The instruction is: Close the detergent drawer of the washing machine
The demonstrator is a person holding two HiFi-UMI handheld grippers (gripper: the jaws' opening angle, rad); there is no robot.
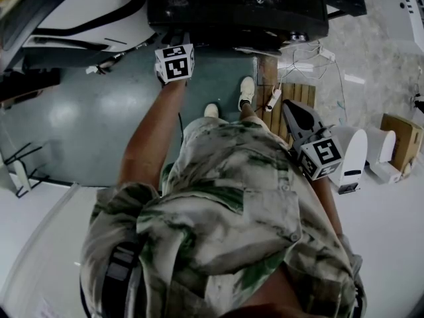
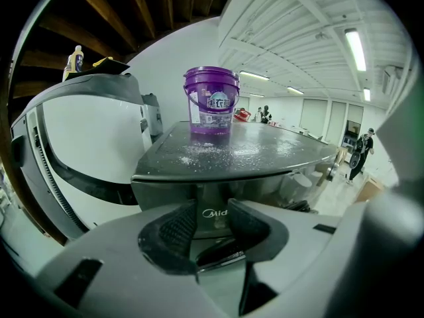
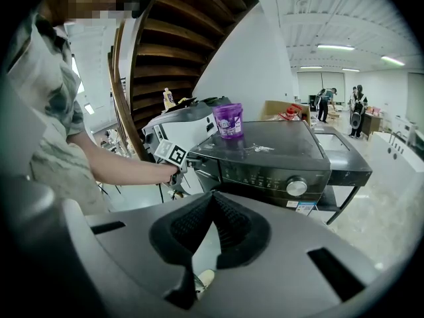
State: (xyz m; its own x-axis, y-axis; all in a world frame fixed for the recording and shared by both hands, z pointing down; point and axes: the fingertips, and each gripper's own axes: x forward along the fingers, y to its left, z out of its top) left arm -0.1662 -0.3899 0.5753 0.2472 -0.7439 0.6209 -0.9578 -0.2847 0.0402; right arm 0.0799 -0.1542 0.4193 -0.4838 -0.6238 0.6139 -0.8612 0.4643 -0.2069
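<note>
Dark grey washing machine (image 3: pixel 278 158) stands at 12 o'clock in the head view, with a purple bucket (image 2: pixel 212 101) upright on its lid and white powder specks (image 2: pixel 222 150) scattered just in front of the bucket. Detergent drawer (image 2: pixel 213 194) sits at the upper corner of the machine front, at 9 o'clock from the control knob (image 3: pixel 296 187) in the right gripper view. Whether the drawer is flush with the front cannot be determined. Left gripper (image 2: pixel 213 209) is extended to that corner with its 2 jaws released. They stand apart, and the logo panel of the drawer shows in the gap. Contact between the pads and the panel cannot be confirmed. Right gripper (image 3: pixel 212 194) is held well apart from the machine, at 3 o'clock beside the person's hip in the head view. Its 2 jaws are clenched tip to tip with nothing between them. White machine (image 2: pixel 86 131) stands at 9 o'clock of the washer, with a bottle (image 2: pixel 76 59) on top. Green floor (image 1: pixel 79 111) lies below.
</note>
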